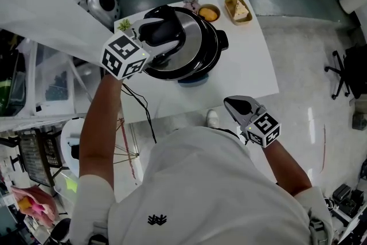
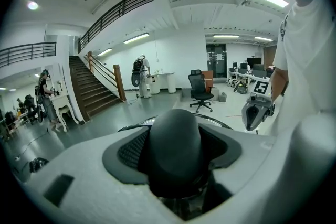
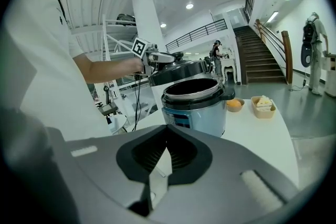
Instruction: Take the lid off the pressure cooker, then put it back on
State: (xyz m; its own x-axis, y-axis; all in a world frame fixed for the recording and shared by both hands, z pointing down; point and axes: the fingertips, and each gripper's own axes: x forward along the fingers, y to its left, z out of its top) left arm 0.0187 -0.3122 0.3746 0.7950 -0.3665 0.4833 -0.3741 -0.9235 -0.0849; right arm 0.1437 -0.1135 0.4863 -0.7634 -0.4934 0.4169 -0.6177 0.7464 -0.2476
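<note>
- The left gripper (image 1: 156, 32) was seen clamped on the dark knob (image 2: 175, 149) of the lid (image 1: 192, 37), its jaws spread wide around that knob.
- The lid was held in the air above the pressure cooker (image 3: 194, 105), clear of its rim, so that the dark open inside of the pot could be seen in the right gripper view.
- The right gripper (image 1: 241, 107) was held well apart from the cooker, off the near edge of the table (image 1: 241, 66), with its jaws drawn together at the tips and nothing between them.
- The cooker was found standing on the white table, its light blue body turned toward the right gripper.
- Behind the cooker, near the table's far edge, a small bowl (image 1: 209, 12) with something orange in it and a tray (image 1: 239, 10) of pale food were set side by side.
- A black cable (image 1: 143, 109) was seen hanging from the table's near side.
</note>
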